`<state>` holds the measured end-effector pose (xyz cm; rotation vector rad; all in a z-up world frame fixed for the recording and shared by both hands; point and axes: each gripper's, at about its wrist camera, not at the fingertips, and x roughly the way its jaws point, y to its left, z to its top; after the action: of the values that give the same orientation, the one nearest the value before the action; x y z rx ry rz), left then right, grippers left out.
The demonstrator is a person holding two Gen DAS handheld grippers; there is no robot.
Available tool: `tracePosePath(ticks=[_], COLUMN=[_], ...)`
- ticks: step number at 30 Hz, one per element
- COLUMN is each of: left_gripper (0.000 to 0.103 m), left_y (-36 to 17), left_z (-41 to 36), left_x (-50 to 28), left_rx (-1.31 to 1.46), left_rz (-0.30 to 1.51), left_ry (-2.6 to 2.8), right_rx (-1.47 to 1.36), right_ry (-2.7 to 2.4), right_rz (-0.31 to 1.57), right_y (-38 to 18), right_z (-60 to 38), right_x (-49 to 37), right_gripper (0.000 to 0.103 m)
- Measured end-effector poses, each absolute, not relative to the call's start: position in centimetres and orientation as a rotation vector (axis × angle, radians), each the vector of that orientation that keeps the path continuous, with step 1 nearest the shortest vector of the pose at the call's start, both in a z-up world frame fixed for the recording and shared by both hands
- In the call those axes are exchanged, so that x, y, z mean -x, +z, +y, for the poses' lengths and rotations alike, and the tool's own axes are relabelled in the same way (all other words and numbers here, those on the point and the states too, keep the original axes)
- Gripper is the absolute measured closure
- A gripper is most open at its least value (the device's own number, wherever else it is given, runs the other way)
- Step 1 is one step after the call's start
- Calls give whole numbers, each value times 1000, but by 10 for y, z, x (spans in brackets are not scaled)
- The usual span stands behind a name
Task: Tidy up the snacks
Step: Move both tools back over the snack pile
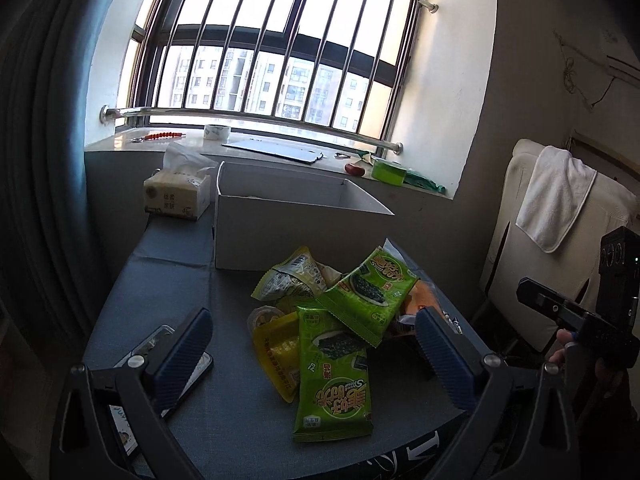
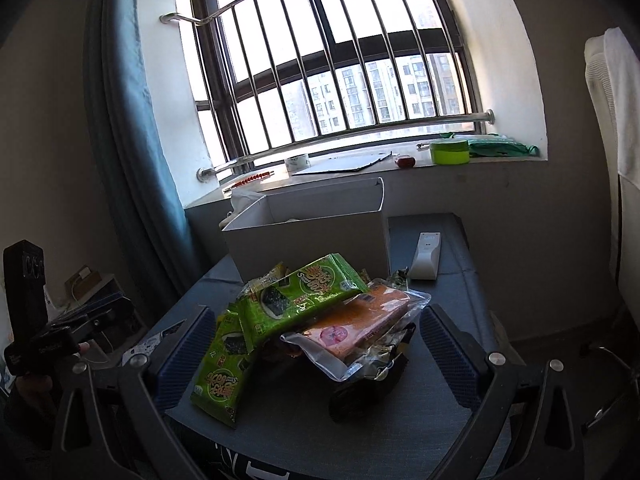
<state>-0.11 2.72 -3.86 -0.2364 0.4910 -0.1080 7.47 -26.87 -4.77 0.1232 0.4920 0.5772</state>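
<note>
Green seaweed packets crowned the heap as we held both tools over the blue-grey table [image 1: 168, 288]. Our left gripper [image 1: 316, 364] hung with its fingers [image 1: 182, 356] spread wide and nothing between them, framing the near green packet [image 1: 332, 380], which lay flat on the cloth at the front of the snack pile [image 1: 332, 320]. A second green packet [image 1: 370, 294] leaned tilted across the top of the heap, beside a yellow pouch [image 1: 280, 354] partly tucked under the near one. Behind the pile stood the white box [image 1: 280, 232], open at the top, and to its left a tissue pack [image 1: 178, 196] sat at the table's far corner. A phone [image 1: 160, 340] lay on the table under the left finger. Our right gripper [image 2: 314, 354] was likewise agape, its fingers [image 2: 448, 356] parted on either side of the same heap, gripping nothing. From that side we saw an orange packet in clear wrap [image 2: 360, 326] resting on top, touching the tilted green packet [image 2: 304, 296], with dark wrappers [image 2: 368, 396] beneath. A white remote [image 2: 426, 256] lay just right of the white box [image 2: 316, 240], apart from the snacks. On the windowsill [image 2: 480, 162] stood a green tub [image 2: 449, 152] and a roll of tape [image 2: 297, 162].
</note>
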Motion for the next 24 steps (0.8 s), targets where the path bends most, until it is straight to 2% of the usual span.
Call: tracePosePath(ticks=[16,24], left_gripper=[0,0], left_y=[-55,-62], left_z=[12,9], left_x=[1,-2], left_rx=[166,158], left_rz=[553,580], left_ry=[-94,-108], right_rx=[-150,-129], right_ry=[558,662], right_rz=[670,758], right_y=[-86,-93], right_z=[-264,-218], right_x=[-97,-138], right_gripper=[0,0])
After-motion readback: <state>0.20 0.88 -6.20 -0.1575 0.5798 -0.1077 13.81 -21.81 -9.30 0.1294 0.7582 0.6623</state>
